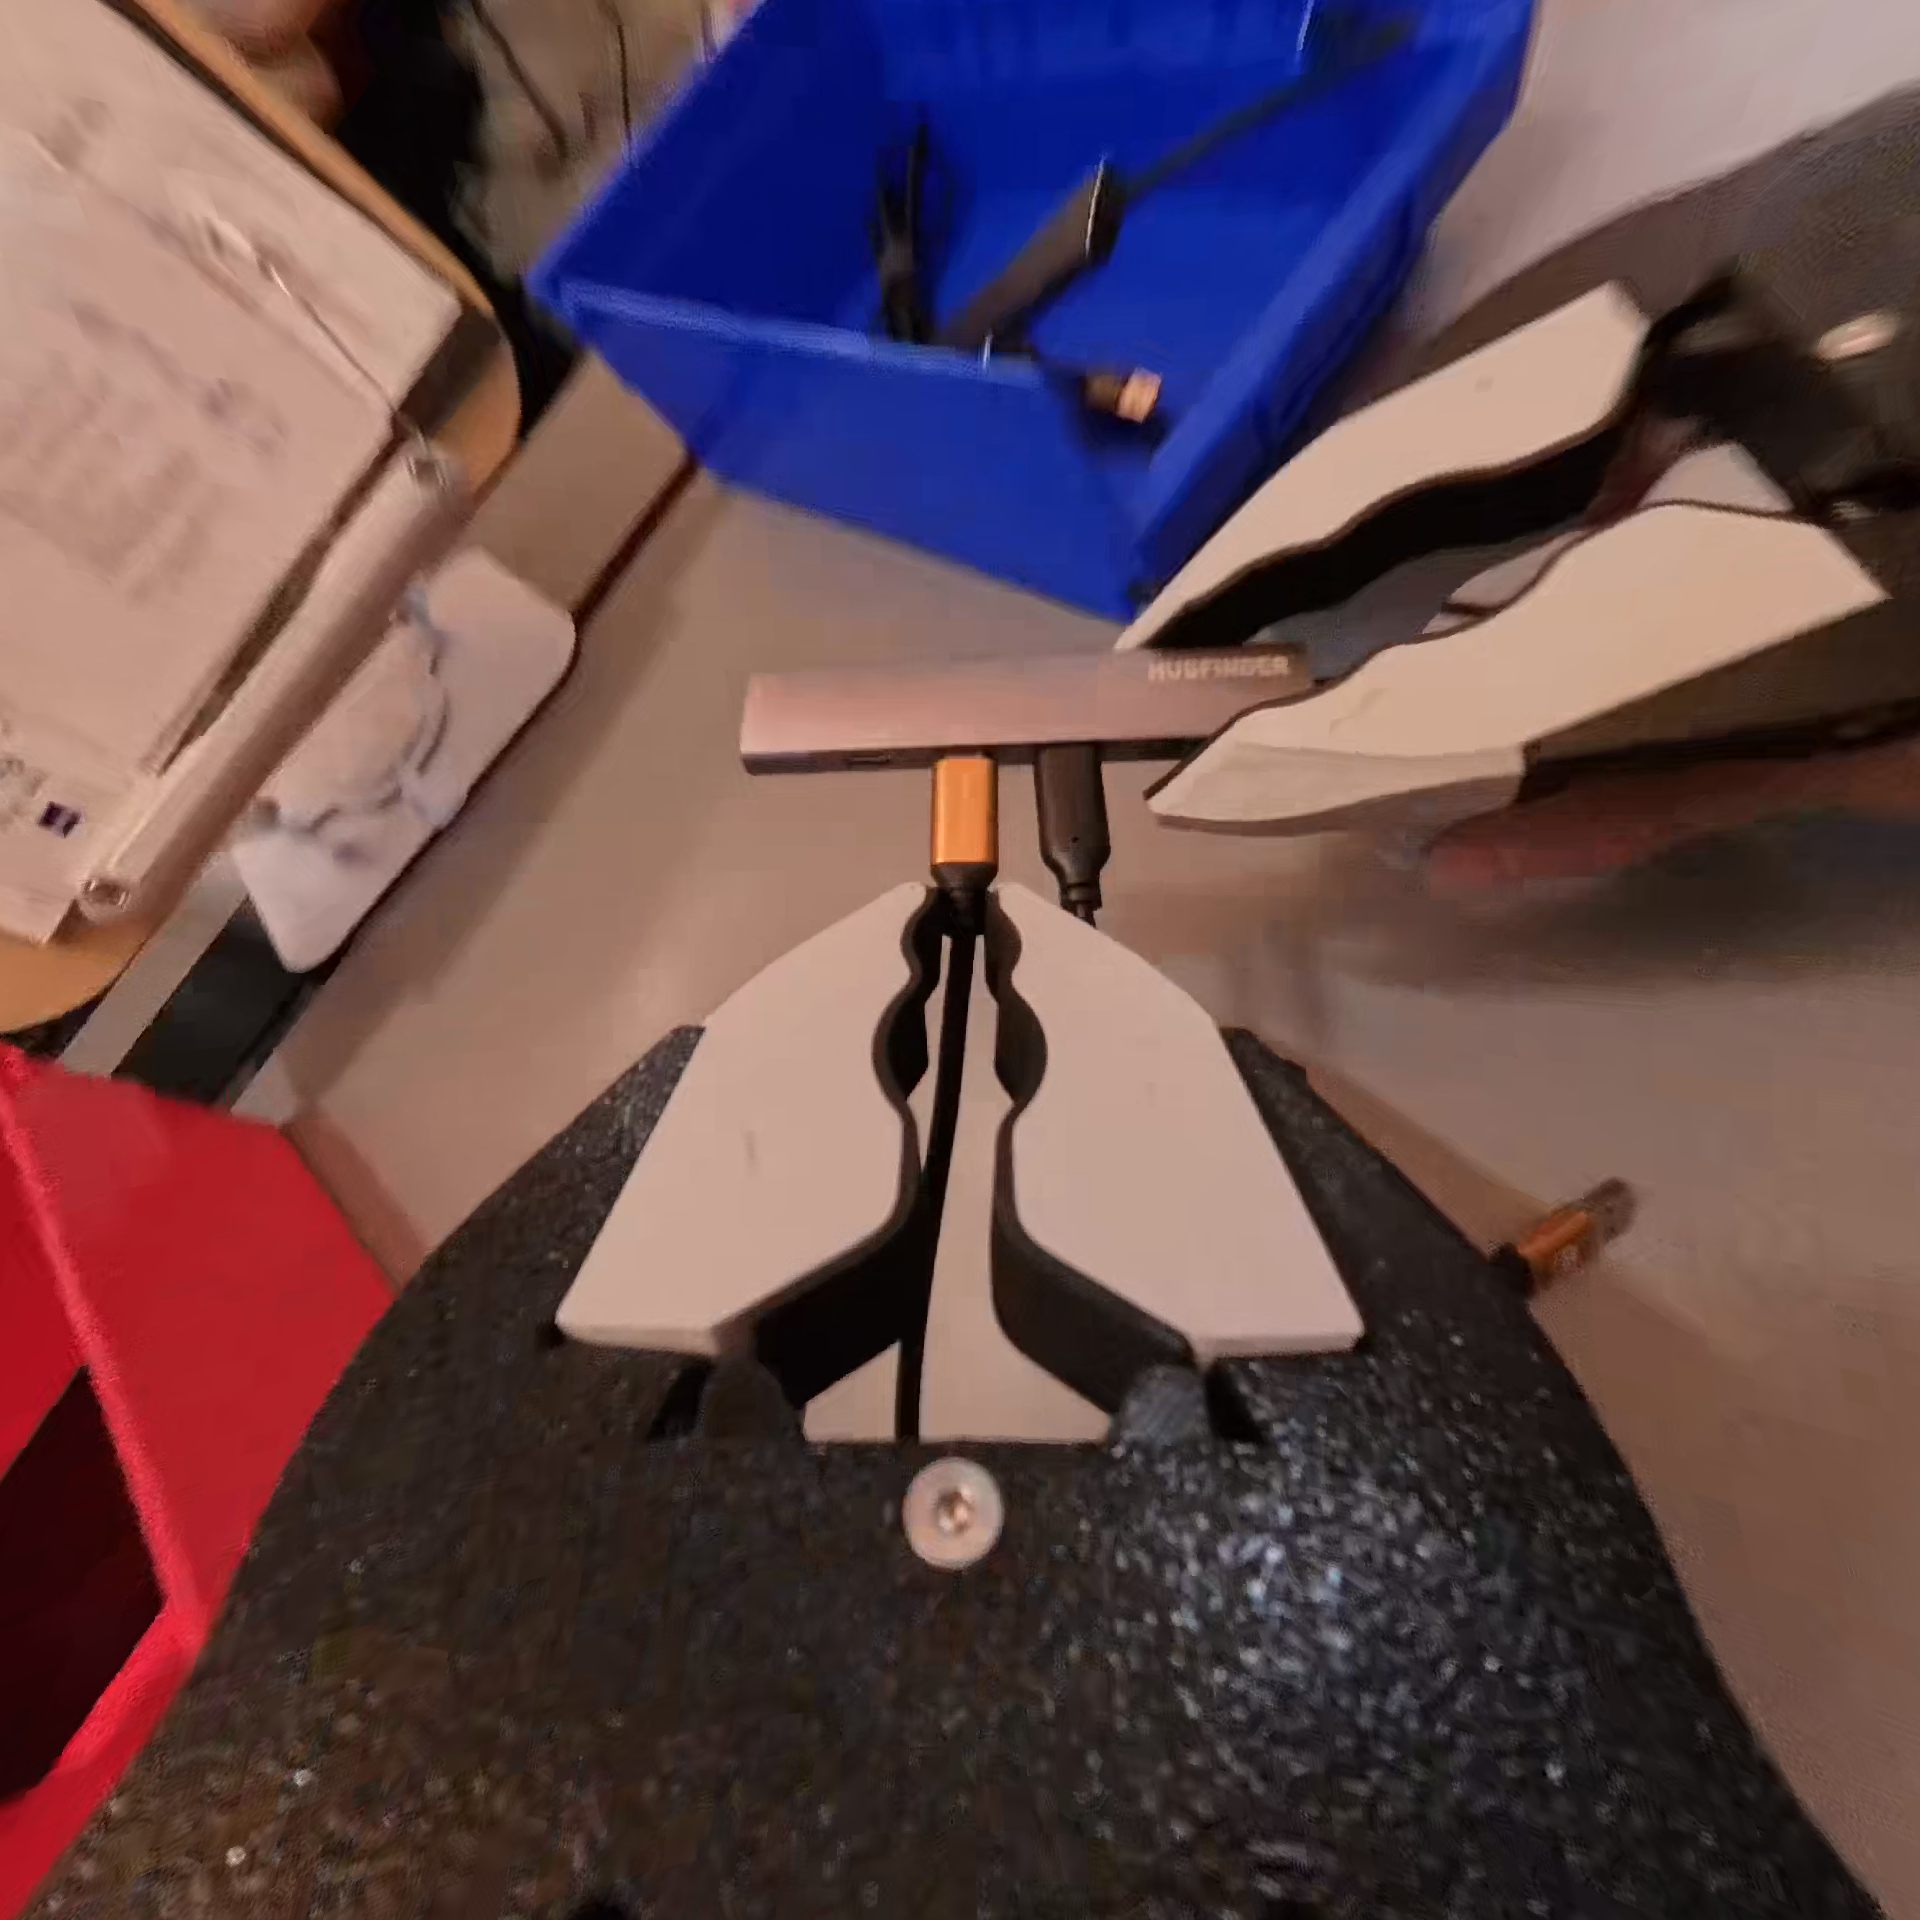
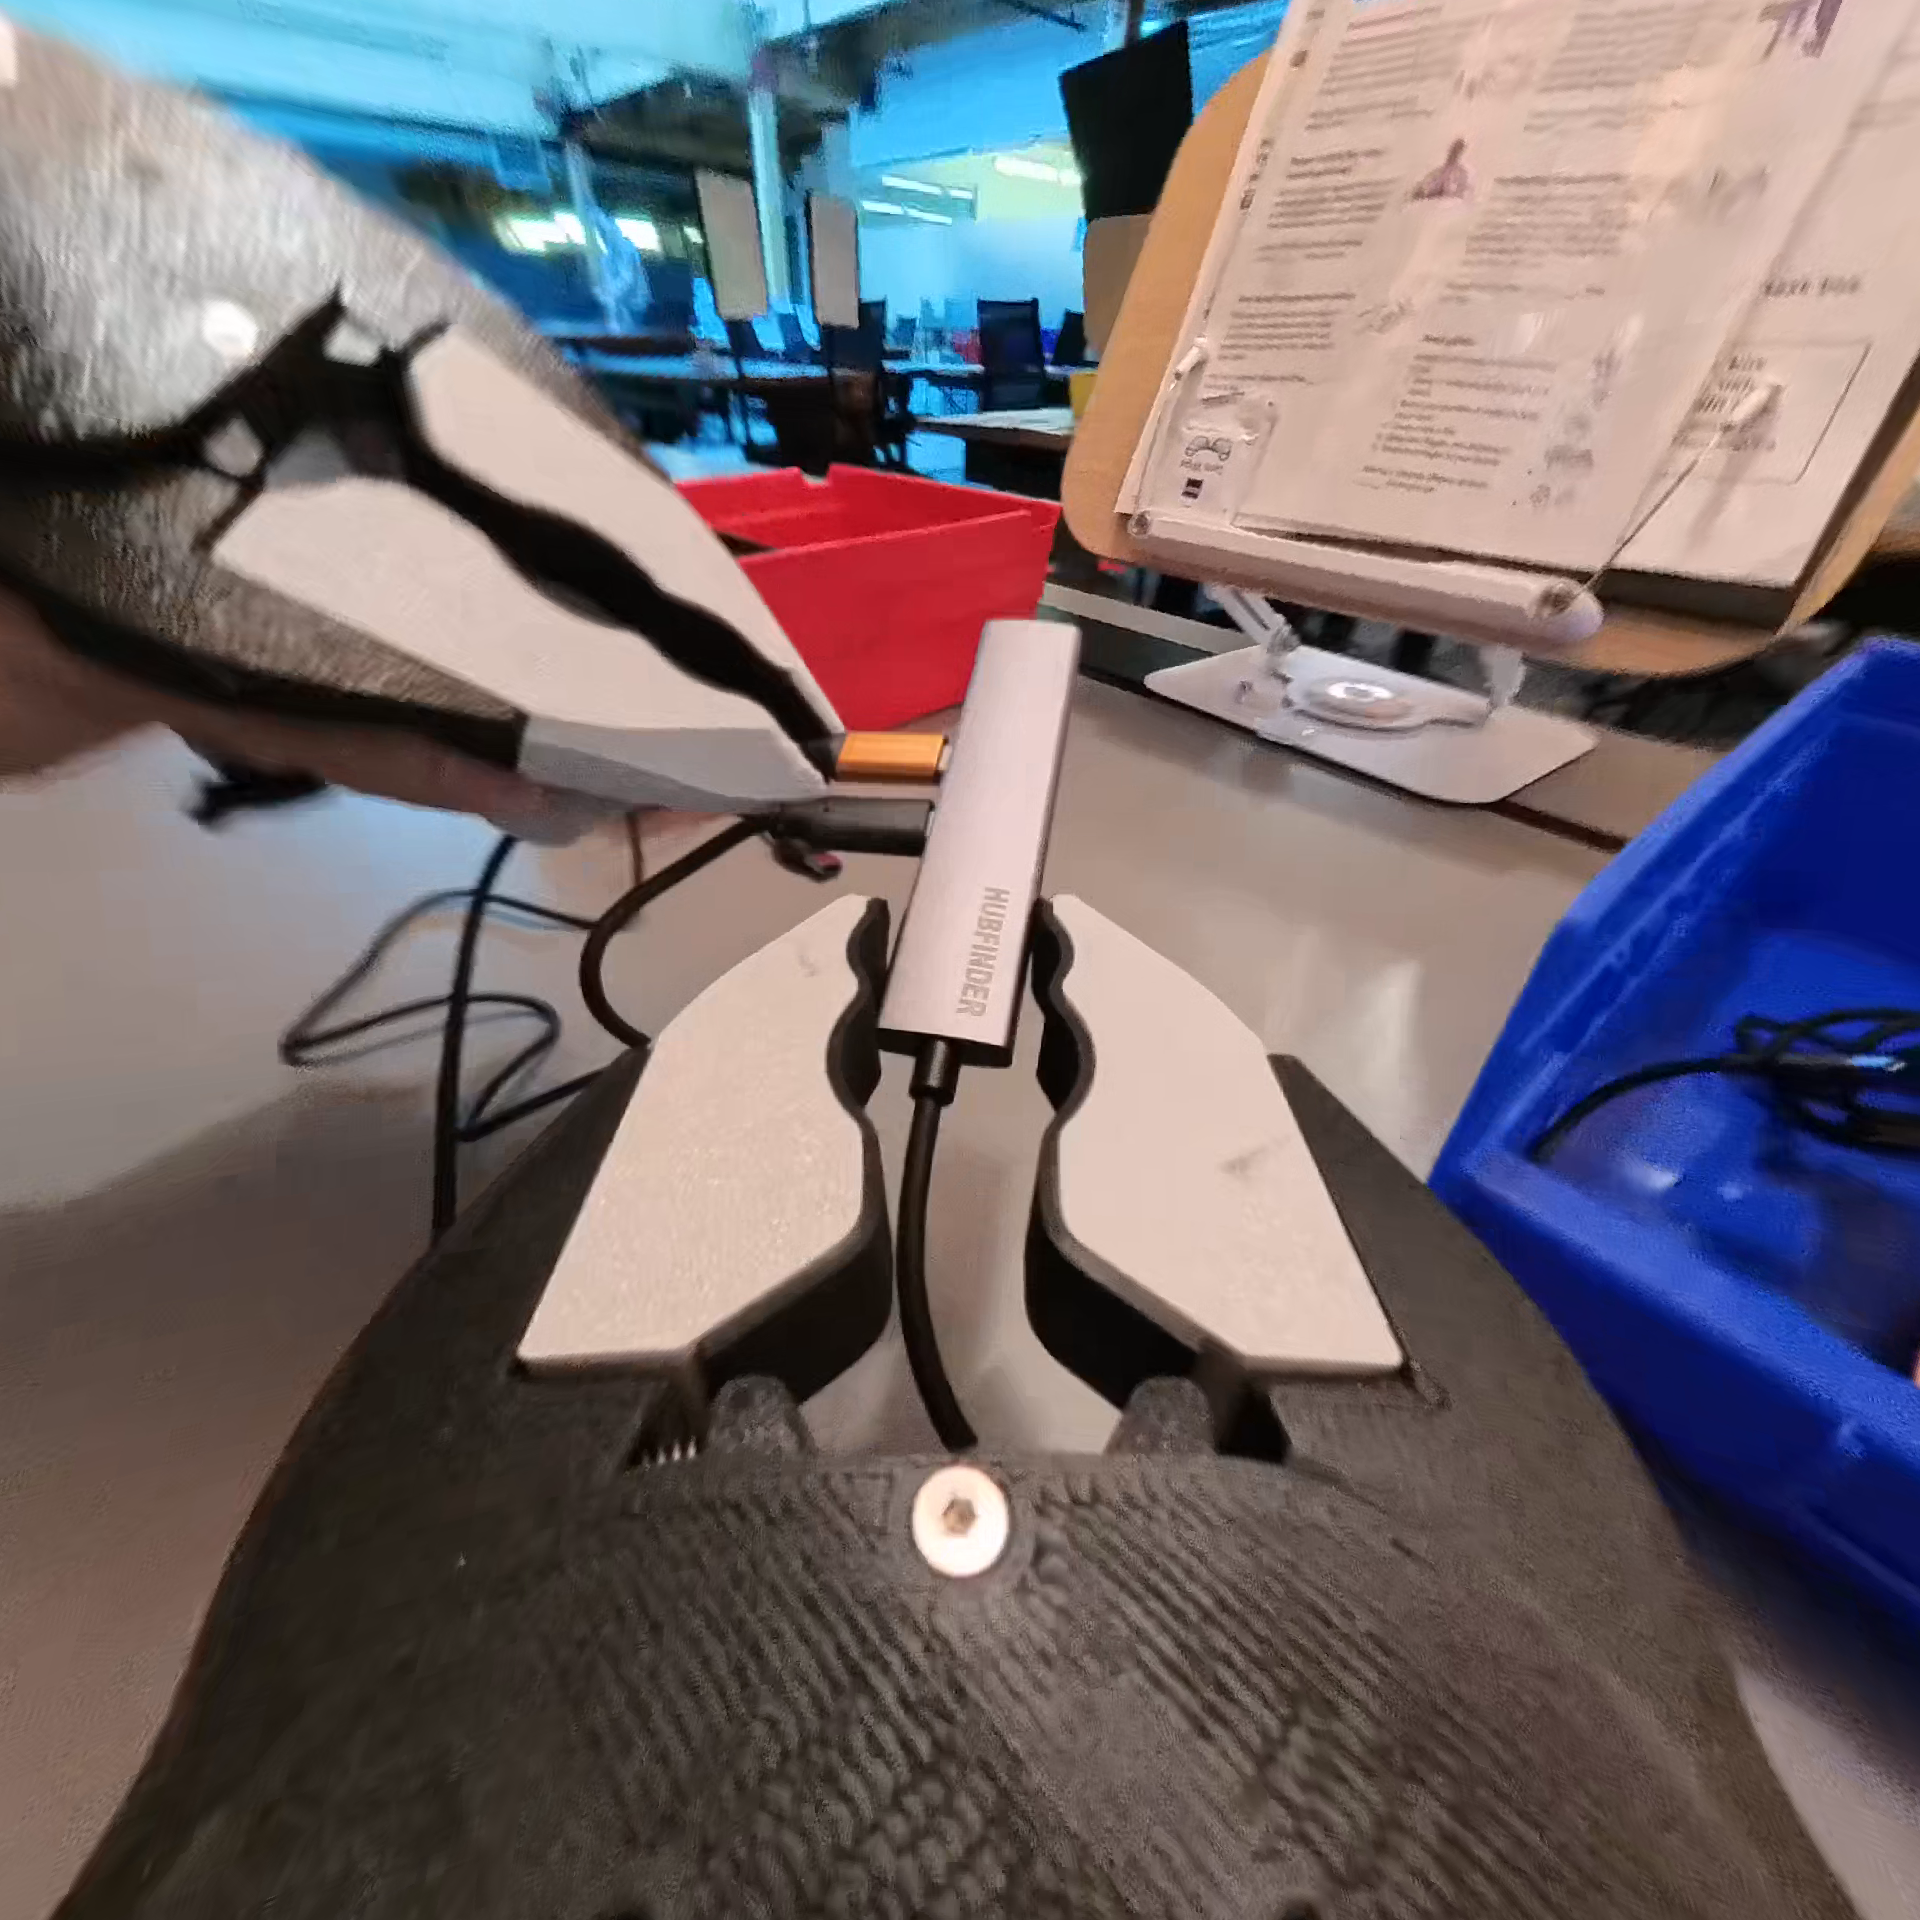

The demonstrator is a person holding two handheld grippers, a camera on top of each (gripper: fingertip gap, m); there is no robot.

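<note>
A slim grey USB hub [image 1: 997,707] is held above the grey table [image 1: 1610,1018]. My left gripper [image 1: 961,899] is shut on the black cable just behind an orange plug [image 1: 964,816] that sits in the hub's side port. A black plug [image 1: 1070,821] sits in the port beside it. My right gripper [image 2: 961,920] is shut on the hub [image 2: 1013,727] near its cable end, and the hub's own black cable runs back between the fingers. In the right wrist view the left gripper [image 2: 821,758] comes in from the left at the orange plug [image 2: 894,755].
A blue bin [image 1: 1039,447] with cables and another hub stands behind; it also shows in the right wrist view [image 2: 1662,1299]. A red bin [image 2: 894,603] and a tilted document stand [image 2: 1507,312] stand nearby. Loose black cables [image 2: 447,1018] and a spare orange plug [image 1: 1558,1236] lie on the table. The grippers' ends are close to 5 cm from one another.
</note>
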